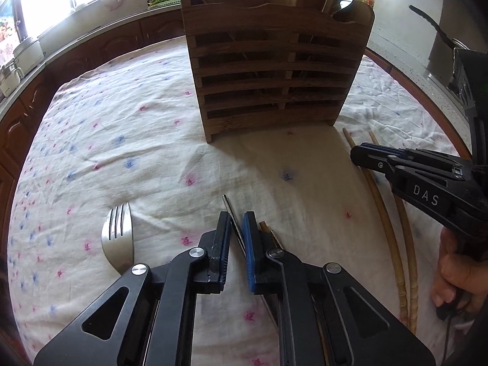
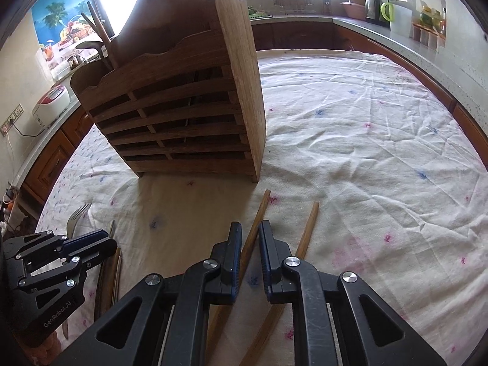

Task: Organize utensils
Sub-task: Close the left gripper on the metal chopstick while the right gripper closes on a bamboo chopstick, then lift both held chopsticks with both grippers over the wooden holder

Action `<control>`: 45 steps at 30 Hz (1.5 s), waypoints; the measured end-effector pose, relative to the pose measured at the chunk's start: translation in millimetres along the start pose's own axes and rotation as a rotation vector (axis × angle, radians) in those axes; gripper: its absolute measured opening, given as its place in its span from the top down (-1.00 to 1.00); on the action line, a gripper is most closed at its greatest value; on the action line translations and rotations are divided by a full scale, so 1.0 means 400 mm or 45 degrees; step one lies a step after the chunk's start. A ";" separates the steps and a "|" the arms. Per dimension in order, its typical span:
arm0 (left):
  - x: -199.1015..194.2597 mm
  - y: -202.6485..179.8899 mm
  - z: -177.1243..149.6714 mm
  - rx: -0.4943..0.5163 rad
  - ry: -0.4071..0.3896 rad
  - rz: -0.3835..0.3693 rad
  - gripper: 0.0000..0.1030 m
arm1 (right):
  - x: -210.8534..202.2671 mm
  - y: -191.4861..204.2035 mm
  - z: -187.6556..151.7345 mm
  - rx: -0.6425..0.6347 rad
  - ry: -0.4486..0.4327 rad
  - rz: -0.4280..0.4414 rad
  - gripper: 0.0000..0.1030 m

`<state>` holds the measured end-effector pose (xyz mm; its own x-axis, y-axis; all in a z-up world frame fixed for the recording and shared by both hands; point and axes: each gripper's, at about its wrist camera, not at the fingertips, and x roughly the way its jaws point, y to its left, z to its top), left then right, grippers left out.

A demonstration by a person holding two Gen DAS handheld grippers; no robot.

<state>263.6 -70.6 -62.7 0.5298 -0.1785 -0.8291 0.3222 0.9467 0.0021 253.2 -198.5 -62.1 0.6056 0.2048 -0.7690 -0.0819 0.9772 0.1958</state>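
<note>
Your left hand-held gripper [image 1: 236, 222] stands slightly open around a metal chopstick [image 1: 229, 210]; your right hand-held gripper [image 2: 250, 233] stands open around a wooden chopstick [image 2: 259, 213]. Both lie near the wooden holder [image 1: 274, 70] on the surface [image 1: 137, 152].

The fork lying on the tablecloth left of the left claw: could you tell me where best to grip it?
Grip the fork at its narrow neck just below the tines, from above, fingers across its width. It lies flat on the tablecloth, tines toward the wooden holder.
</note>
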 end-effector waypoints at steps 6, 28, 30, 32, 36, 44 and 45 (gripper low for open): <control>-0.035 0.020 -0.023 -0.050 -0.005 -0.083 0.93 | -0.060 -0.001 -0.015 0.050 -0.032 0.100 0.88; -0.444 0.106 -0.040 -0.190 -0.428 -0.296 0.93 | -0.444 0.028 0.013 0.044 -0.451 0.262 0.89; -0.460 0.109 -0.037 -0.194 -0.448 -0.302 0.93 | -0.462 0.030 0.018 0.038 -0.478 0.261 0.89; -0.473 0.113 -0.035 -0.200 -0.466 -0.306 0.93 | -0.474 0.032 0.024 0.035 -0.498 0.261 0.89; -0.495 0.118 -0.030 -0.209 -0.501 -0.303 0.93 | -0.489 0.037 0.032 0.027 -0.525 0.259 0.89; -0.522 0.127 -0.008 -0.221 -0.559 -0.291 0.93 | -0.497 0.039 0.051 0.027 -0.550 0.257 0.89; -0.524 0.129 -0.005 -0.223 -0.566 -0.291 0.93 | -0.496 0.038 0.054 0.027 -0.552 0.256 0.89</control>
<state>167.7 15.9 110.1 0.7552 -0.4458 -0.4805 0.3523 0.8943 -0.2759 148.7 -225.4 106.7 0.8541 0.3433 -0.3908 -0.2180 0.9184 0.3302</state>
